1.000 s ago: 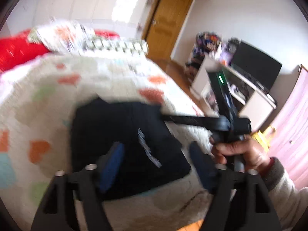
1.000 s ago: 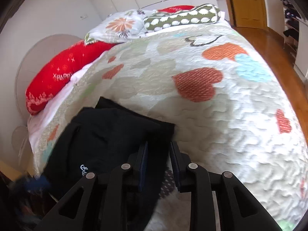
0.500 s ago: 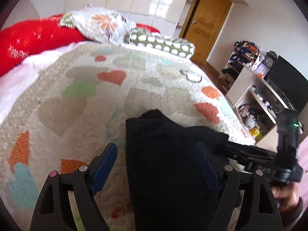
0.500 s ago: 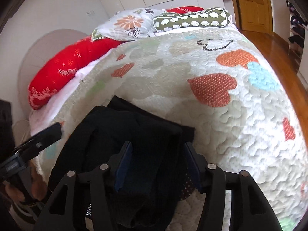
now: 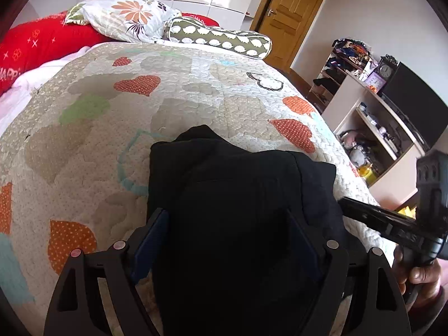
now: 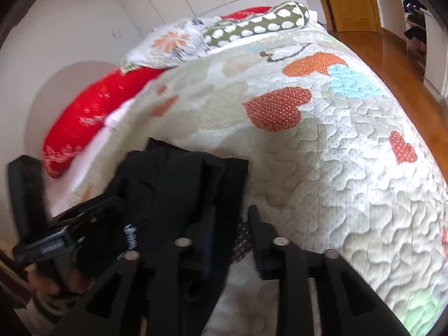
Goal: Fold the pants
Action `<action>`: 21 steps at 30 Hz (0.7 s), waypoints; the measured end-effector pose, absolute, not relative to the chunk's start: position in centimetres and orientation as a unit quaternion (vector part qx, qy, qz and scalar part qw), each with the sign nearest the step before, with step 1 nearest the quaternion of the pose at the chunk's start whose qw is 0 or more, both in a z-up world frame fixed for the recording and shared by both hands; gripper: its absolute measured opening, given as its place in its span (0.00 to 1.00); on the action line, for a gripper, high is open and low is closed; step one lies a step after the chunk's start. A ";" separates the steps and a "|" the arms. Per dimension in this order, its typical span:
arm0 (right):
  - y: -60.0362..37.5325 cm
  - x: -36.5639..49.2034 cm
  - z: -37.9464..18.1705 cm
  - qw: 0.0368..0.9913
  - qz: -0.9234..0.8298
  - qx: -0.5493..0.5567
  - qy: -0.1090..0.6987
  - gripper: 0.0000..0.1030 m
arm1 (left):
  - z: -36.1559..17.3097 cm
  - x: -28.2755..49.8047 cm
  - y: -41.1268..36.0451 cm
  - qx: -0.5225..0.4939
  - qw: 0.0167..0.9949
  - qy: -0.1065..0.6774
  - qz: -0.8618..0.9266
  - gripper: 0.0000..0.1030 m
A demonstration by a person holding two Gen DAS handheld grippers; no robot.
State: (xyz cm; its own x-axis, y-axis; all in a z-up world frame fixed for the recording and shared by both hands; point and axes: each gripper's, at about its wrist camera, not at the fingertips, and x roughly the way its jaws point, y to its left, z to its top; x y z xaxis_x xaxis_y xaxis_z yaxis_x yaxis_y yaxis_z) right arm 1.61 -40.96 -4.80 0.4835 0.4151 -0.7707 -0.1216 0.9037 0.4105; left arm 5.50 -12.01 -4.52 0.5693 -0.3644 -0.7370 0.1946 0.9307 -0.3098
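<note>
Black plastic jaws of the left gripper (image 5: pixel 228 240) stand wide apart, straddling the folded black fabric pants (image 5: pixel 240 210) without pinching them, while the right gripper (image 6: pixel 229 235) also hangs released, one finger over the right edge of the pants (image 6: pixel 179 190) and the other above the quilt. Those pants lie in a folded stack at the near edge of the cream quilted bedspread with orange hearts (image 5: pixel 173 89), with a red pillow (image 6: pixel 92 117) well beyond them.
</note>
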 end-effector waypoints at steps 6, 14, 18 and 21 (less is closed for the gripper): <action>-40.1 -0.9 -2.6 0.846 0.231 0.158 0.454 0.56 | -4.3 4.7 -10.0 -0.137 0.879 0.432 -0.149 0.80; -36.2 -1.9 -3.9 0.849 0.240 0.081 0.464 0.23 | -3.1 3.1 -9.9 -0.119 0.887 0.425 -0.138 0.80; -37.5 -3.2 -1.5 0.860 0.250 0.064 0.440 0.06 | -2.1 2.5 -9.3 -0.128 0.894 0.406 -0.139 0.81; -37.7 -3.8 -2.3 0.855 0.246 0.055 0.453 0.05 | -3.2 2.6 -9.5 -0.129 0.887 0.421 -0.139 0.81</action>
